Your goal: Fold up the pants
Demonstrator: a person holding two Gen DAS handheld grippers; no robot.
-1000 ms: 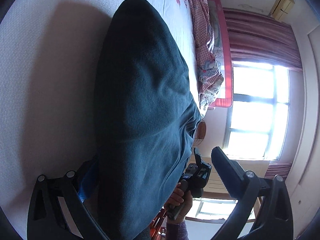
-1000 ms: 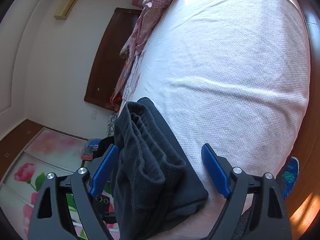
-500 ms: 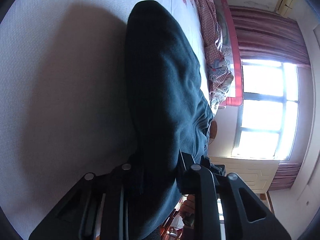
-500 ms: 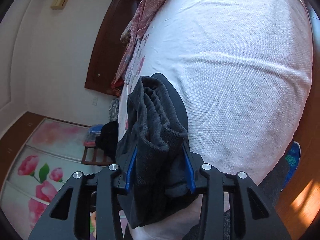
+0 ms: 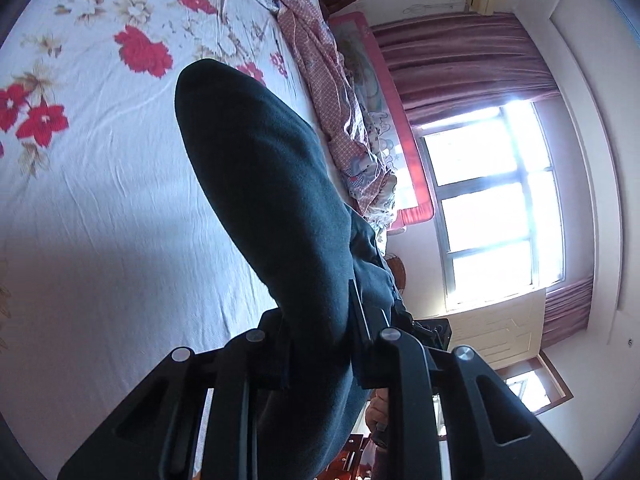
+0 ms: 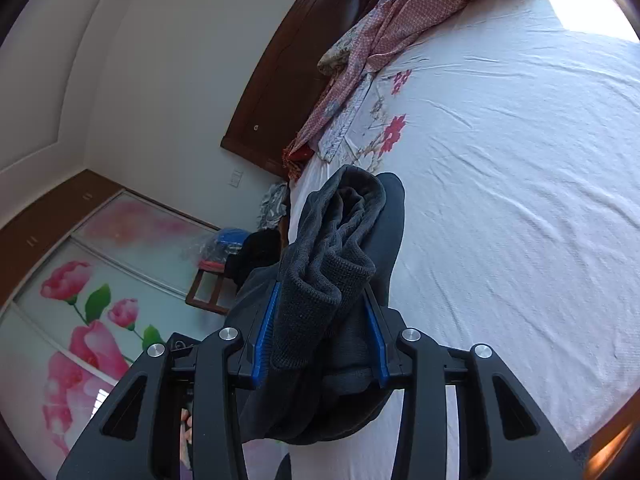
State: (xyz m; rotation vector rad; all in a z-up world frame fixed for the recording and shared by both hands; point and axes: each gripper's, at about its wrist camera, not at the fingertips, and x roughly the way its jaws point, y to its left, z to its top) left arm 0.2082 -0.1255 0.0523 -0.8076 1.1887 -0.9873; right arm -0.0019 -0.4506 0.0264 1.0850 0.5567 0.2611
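Both grippers clamp the pants, lifted off the bed. Left gripper [image 5: 320,344] has its jaws nearly together on a thin layer of dark cloth; the pants [image 5: 260,184] run from the jaws toward 11 o'clock, far end over the floral sheet, and whether that end touches the bed [image 5: 100,200] I cannot tell. Right gripper [image 6: 320,336] has its jaws partly closed, blue pads [image 6: 266,336] pressing a thick bunch with a ribbed band, probably waistband or cuff; the bunch [image 6: 332,248] stands up toward 12 o'clock and the rest sags below the jaws toward 6. To do this step well, judging from here: keep both grips level and apart so the cloth hangs taut between them, carry it over open sheet at 1–3 o'clock in the right view, lay the far end down first, and match edges before letting go. Risk: the thin left grip slips. Containers: none in view on the bed, only a checked quilt [image 6: 400,12] at 12 o'clock.
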